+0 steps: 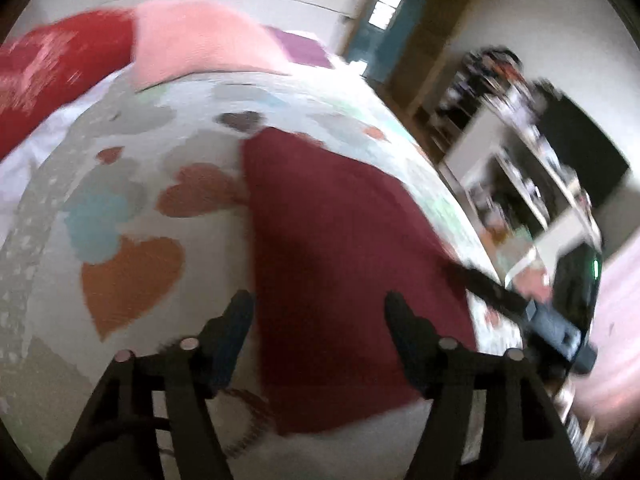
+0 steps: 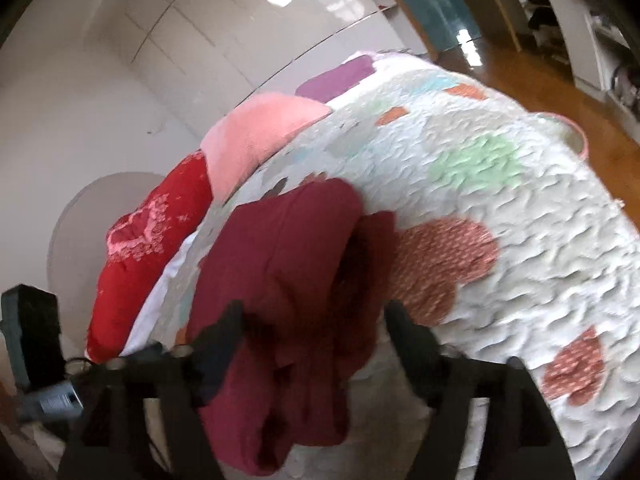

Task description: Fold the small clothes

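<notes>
A: Looking between the right tongs, the dark red garment lies bunched on the quilt, its folds between the spread fingers, neither pinching it.

B: And the left tongs?

A: Spread too, empty, over the cloth's near left edge; from there the garment stretches ahead and to the right, flatter.

B: Then I'd smooth the bunched end first, pinch one layer at each corner, and keep the edges lined up before folding.
</notes>
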A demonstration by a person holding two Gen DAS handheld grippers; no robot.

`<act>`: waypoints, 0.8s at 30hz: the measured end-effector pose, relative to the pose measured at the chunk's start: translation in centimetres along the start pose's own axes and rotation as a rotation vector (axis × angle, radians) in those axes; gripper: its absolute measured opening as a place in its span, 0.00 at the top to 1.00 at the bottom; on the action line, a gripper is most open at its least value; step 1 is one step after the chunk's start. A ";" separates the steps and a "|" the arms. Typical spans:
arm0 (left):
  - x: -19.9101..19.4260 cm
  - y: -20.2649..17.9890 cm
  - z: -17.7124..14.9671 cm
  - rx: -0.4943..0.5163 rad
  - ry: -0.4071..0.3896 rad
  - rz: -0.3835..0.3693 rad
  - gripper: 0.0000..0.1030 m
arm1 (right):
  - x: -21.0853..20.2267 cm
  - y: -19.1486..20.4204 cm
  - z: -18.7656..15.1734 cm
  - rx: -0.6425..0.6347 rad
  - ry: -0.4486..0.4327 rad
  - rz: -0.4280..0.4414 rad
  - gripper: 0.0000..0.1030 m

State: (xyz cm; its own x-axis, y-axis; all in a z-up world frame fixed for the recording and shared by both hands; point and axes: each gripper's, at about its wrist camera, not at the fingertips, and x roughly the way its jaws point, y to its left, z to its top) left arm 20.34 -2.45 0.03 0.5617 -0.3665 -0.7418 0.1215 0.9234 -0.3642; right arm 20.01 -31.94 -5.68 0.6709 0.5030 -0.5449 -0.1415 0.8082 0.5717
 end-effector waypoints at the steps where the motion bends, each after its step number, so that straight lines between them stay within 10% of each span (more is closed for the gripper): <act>1: 0.6 1.7 0.5 -0.057 0.008 -0.008 0.34 | 0.3 -0.2 0.0 0.003 0.015 -0.010 0.19; 11: 10.0 5.4 1.0 -0.248 0.239 -0.315 0.15 | 8.2 -0.8 1.0 0.040 0.148 0.004 0.12; 16: 8.2 5.5 1.3 -0.285 0.204 -0.379 0.42 | 7.9 0.1 1.5 0.078 0.147 0.001 0.41; 24: 5.2 6.2 7.0 -0.217 0.074 -0.223 0.36 | 7.7 5.0 6.0 0.004 0.090 0.129 0.54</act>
State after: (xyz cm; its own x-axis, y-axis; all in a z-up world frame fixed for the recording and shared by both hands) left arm 29.75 2.14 -2.16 0.4789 -0.5718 -0.6661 0.0531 0.7762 -0.6282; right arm 28.85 -25.86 -3.36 0.5791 0.6280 -0.5199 -0.2190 0.7341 0.6427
